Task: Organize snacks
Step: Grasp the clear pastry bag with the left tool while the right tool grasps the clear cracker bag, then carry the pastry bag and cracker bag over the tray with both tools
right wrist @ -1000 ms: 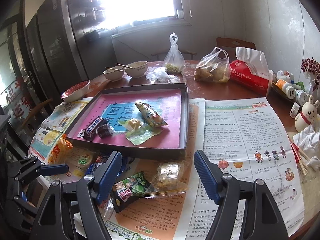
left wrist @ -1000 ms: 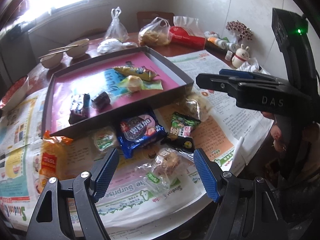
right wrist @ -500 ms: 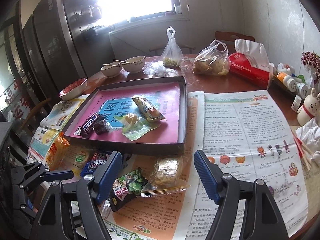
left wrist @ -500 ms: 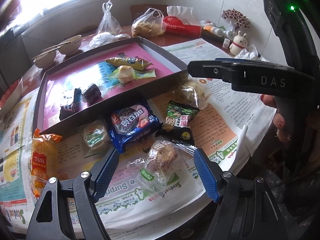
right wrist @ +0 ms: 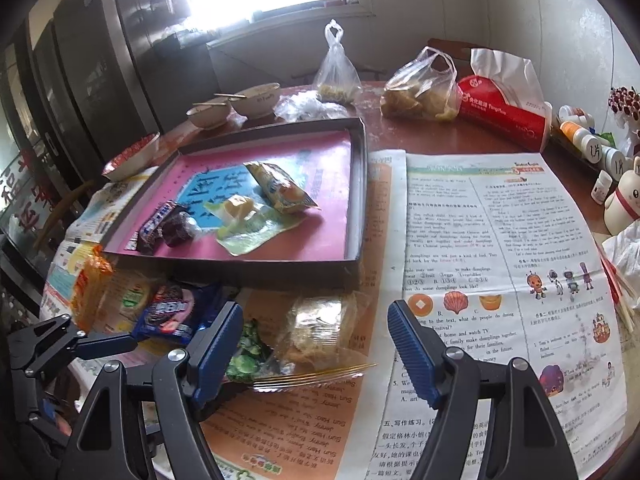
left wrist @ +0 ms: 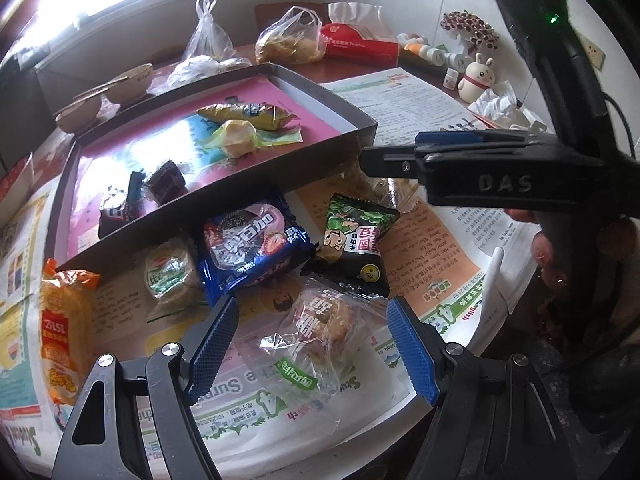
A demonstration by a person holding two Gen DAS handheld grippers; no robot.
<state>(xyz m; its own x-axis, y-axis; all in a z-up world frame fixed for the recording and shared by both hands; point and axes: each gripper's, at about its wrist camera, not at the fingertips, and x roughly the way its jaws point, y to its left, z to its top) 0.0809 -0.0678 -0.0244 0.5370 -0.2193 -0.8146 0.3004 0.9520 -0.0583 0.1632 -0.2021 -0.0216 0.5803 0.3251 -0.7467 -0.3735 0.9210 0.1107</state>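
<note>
We've got the counter (right wrist: 420,136) spread with newspaper (right wrist: 496,248), which looks like a way to keep wrappers off the bare wood. On it sits the shallow grey tray (left wrist: 332,98) with its pink lining, and that's clearly our collecting spot: four snacks lie inside already, among them a yellow packet (right wrist: 282,189) and a dark wrapped bar (right wrist: 154,226).

The rest wait in a loose heap just in front of the tray's near wall. There's the orange packet (left wrist: 64,332) at the far left, the blue cookie pack (left wrist: 254,246) and the green-and-black packet (left wrist: 356,240).

Down to the business end now. Our left hand-held gripper (left wrist: 312,348) hangs with jaws apart, straddling the clear-wrapped pastry (left wrist: 316,328) without pinching it, nicely lined up for a grab, we'd say. Our right hand-held gripper (right wrist: 314,354) is likewise spread wide and holding nothing, poised over the other clear-wrapped cake (right wrist: 320,328) near the tray's corner. Both wrappers are slack and crinkly, so we'd expect them to slip unless the pads close on the cake itself.
</note>
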